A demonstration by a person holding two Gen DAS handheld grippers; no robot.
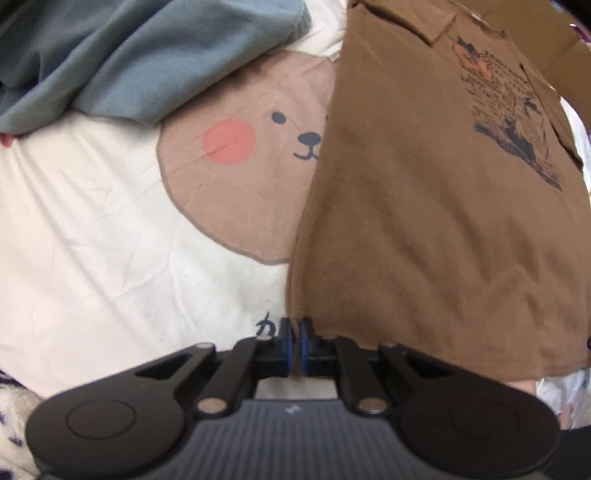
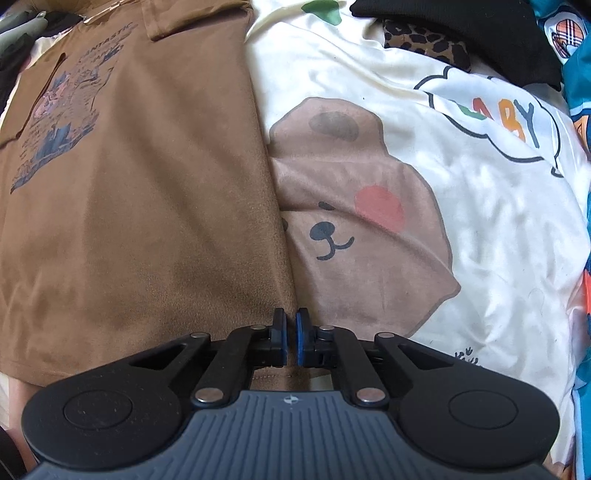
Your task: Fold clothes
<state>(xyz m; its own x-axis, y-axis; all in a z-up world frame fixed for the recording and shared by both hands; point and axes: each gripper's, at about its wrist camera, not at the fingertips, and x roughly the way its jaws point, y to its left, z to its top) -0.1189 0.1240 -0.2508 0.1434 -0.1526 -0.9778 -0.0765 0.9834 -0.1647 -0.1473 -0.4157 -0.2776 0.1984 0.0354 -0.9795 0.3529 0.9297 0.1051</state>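
Observation:
A brown T-shirt (image 1: 424, 221) with a dark printed picture on its chest lies flat on a cream bed sheet (image 1: 92, 221). In the left wrist view my left gripper (image 1: 294, 332) is shut on the shirt's near left hem corner, with brown cloth showing between the blue pads. The right wrist view shows the same T-shirt (image 2: 129, 221) spreading to the left. There my right gripper (image 2: 290, 325) is shut on the near right hem corner, and the hem runs under its fingers. Both sleeves look folded in over the body.
The sheet (image 2: 498, 221) carries a bear face print. A blue-grey garment (image 1: 129, 55) is heaped at the far left, and a cardboard box (image 1: 535, 44) sits behind the shirt. A black garment (image 2: 480, 29), leopard-print cloth (image 2: 424, 40) and teal fabric (image 2: 580, 92) lie far right.

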